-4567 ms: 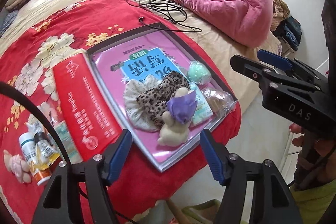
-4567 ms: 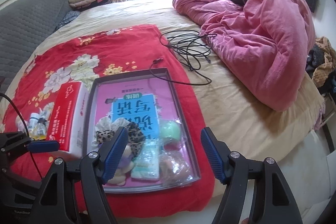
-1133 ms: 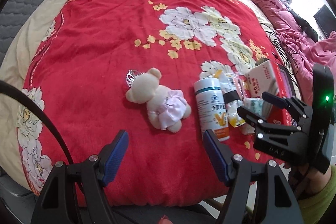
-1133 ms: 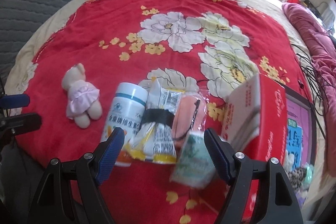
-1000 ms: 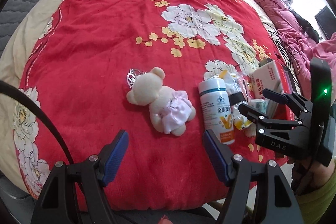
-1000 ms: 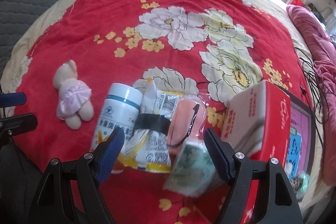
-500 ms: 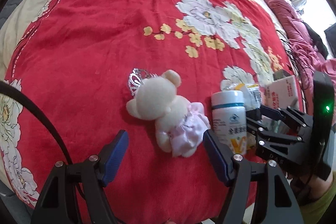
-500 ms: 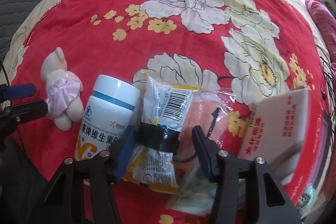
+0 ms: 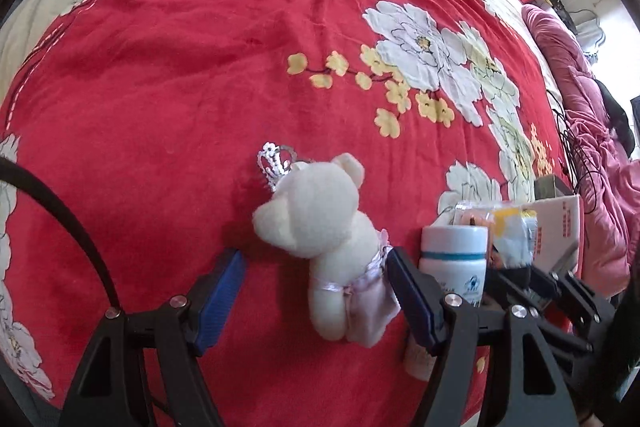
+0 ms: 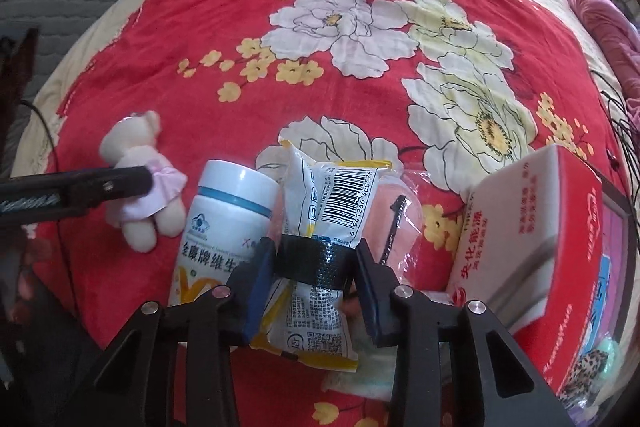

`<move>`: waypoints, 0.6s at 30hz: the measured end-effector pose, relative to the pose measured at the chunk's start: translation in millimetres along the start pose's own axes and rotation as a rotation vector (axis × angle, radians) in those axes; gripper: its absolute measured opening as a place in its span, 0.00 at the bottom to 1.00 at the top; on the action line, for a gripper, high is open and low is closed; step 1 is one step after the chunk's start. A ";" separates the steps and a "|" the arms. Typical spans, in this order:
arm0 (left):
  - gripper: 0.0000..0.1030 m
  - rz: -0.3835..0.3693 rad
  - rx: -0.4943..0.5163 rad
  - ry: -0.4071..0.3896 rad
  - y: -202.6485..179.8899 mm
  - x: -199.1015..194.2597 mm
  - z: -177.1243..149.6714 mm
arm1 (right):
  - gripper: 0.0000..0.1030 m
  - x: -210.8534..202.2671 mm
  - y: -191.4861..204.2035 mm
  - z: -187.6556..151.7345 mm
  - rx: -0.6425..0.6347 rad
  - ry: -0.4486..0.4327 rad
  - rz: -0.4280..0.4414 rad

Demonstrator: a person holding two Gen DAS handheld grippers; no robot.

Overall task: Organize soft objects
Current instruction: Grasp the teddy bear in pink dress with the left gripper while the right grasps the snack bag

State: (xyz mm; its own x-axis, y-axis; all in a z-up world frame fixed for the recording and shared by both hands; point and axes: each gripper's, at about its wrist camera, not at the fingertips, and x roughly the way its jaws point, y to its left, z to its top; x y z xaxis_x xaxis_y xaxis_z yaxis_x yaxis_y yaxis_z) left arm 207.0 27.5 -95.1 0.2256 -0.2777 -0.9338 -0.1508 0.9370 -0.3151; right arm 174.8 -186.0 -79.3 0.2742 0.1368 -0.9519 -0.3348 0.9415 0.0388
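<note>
We see the left hand-held gripper (image 9: pixel 314 293) spread wide around a fuzzy cream bear (image 9: pixel 324 227) in a pink satin skirt, lying on the red floral blanket (image 9: pixel 200 47). The right hand-held gripper (image 10: pixel 315 265) pinches a crinkly packet (image 10: pixel 320 227) beside a smooth white bottle (image 10: pixel 224 223).

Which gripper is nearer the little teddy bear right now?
Left. The left gripper has its open jaws on either side of the teddy bear, at its skirt. The right gripper is off to the side, jaws around the snack packet beyond the white bottle.
</note>
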 end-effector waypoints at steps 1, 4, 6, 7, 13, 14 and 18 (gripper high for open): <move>0.68 -0.002 0.007 0.000 -3.2 2.4 2.1 | 0.39 -3.4 -1.3 -1.5 0.007 -0.009 0.006; 0.49 -0.013 0.020 0.002 -9.9 6.6 4.8 | 0.39 -13.3 -5.8 -5.3 0.029 -0.033 0.033; 0.32 -0.033 0.030 0.023 -15.2 12.0 5.8 | 0.39 -19.0 -8.5 -7.6 0.036 -0.048 0.032; 0.31 -0.027 0.040 0.019 -18.2 12.8 5.4 | 0.39 -20.7 -9.0 -8.2 0.038 -0.052 0.030; 0.26 -0.040 0.105 -0.007 -27.1 0.6 -0.4 | 0.39 -37.5 -19.4 -14.3 0.085 -0.081 0.045; 0.26 -0.040 0.116 -0.017 -28.1 -4.3 -2.2 | 0.39 -40.8 -20.9 -15.3 0.094 -0.087 0.048; 0.26 -0.042 0.151 -0.036 -32.6 -24.2 -10.0 | 0.39 -54.2 -22.5 -18.9 0.114 -0.111 0.056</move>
State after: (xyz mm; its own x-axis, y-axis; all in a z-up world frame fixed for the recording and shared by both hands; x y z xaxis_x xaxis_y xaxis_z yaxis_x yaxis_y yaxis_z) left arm 196.8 1.6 -64.0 0.2637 -0.3117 -0.9129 0.0055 0.9468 -0.3217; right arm 150.4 -220.5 -34.3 0.3584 0.2170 -0.9080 -0.2497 0.9595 0.1307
